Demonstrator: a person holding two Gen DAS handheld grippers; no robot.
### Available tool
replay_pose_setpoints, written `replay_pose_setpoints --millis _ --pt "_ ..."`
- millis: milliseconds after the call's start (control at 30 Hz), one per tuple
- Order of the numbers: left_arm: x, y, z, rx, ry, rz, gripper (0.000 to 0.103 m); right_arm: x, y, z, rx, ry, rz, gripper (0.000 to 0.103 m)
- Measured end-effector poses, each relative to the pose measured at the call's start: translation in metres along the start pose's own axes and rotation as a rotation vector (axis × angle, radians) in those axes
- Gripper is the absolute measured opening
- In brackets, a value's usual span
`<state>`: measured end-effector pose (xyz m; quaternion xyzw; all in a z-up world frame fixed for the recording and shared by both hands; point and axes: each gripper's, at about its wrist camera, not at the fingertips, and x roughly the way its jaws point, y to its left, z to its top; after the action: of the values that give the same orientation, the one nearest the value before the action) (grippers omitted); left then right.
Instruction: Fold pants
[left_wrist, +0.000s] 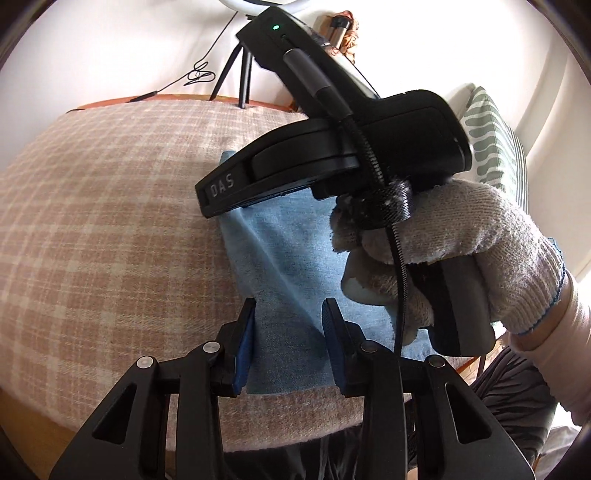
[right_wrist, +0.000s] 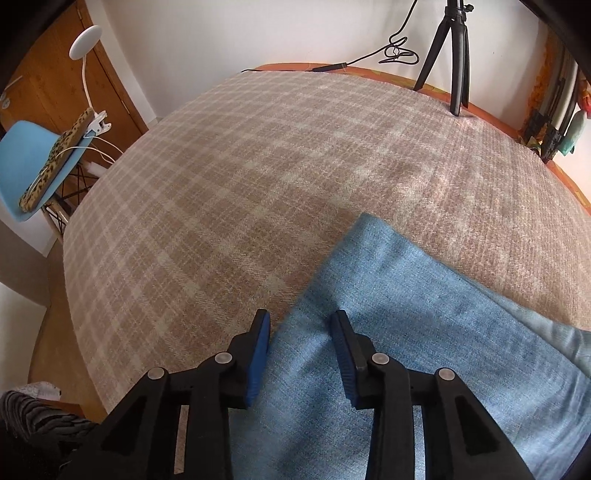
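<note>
You are tilting both tongs down over the folded jeans (right_wrist: 424, 314), left gripper (left_wrist: 290, 314) and right gripper (right_wrist: 301, 325) spread, pinching nothing; your gloved hand (left_wrist: 461, 251) is crowding the left's right side, tripod (right_wrist: 452, 51) far ahead.

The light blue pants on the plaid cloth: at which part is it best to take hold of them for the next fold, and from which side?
Probably the near hem edge of the light blue pants, taken from the table's near side. They lie flat on the plaid cloth, so only an edge gives the fingers something to pinch. The left gripper hangs open over them.
</note>
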<state>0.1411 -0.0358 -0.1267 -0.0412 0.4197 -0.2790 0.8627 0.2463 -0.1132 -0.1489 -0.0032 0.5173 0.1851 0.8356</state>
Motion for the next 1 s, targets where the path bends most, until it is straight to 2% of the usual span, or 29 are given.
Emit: replay_pose_setpoints --millis 67,167,200,233,333,400,500,667,700,733,833,1000 --pt "0.005 0.004 -0.001 -0.027 0.021 0.009 0.040 -0.001 -0.004 0.001 0.022 -0.002 0.017 0.030" --pt "0.014 0.012 -0.004 -0.097 0.038 -0.013 0.039 -0.004 -0.004 0.001 0.030 -0.003 0.028 0.033" --pt "0.014 0.012 -0.004 -0.107 0.025 -0.018 0.036 -0.005 -0.004 0.001 0.030 -0.001 0.032 0.035" --pt "0.011 0.010 0.001 -0.105 0.016 -0.020 0.024 -0.007 -0.004 0.001 0.036 0.001 0.042 0.039" --pt "0.000 -0.004 0.007 -0.043 -0.047 -0.013 0.016 -0.014 -0.006 0.000 0.070 -0.003 0.094 0.052" --pt "-0.006 -0.017 0.010 0.013 -0.088 -0.001 0.015 -0.020 -0.006 -0.001 0.081 -0.006 0.116 0.055" --pt "-0.010 -0.037 0.011 0.099 -0.123 0.023 0.015 -0.026 -0.005 -0.004 0.069 -0.007 0.121 0.057" --pt "-0.009 -0.061 0.004 0.185 -0.146 0.038 0.014 -0.019 -0.010 -0.014 0.036 0.034 0.053 0.057" --pt "-0.009 -0.066 0.002 0.196 -0.147 0.039 0.014 -0.019 -0.013 -0.016 0.031 0.032 0.043 0.051" --pt "-0.006 -0.067 0.004 0.205 -0.144 0.039 0.014 -0.020 -0.017 -0.019 0.030 0.029 0.038 0.038" --pt "-0.004 -0.069 0.007 0.214 -0.141 0.028 0.013 -0.030 -0.030 -0.023 0.057 -0.001 0.069 0.024" --pt "-0.004 -0.079 0.018 0.228 -0.159 -0.009 0.013 -0.059 -0.044 -0.028 0.103 -0.091 0.116 0.012"
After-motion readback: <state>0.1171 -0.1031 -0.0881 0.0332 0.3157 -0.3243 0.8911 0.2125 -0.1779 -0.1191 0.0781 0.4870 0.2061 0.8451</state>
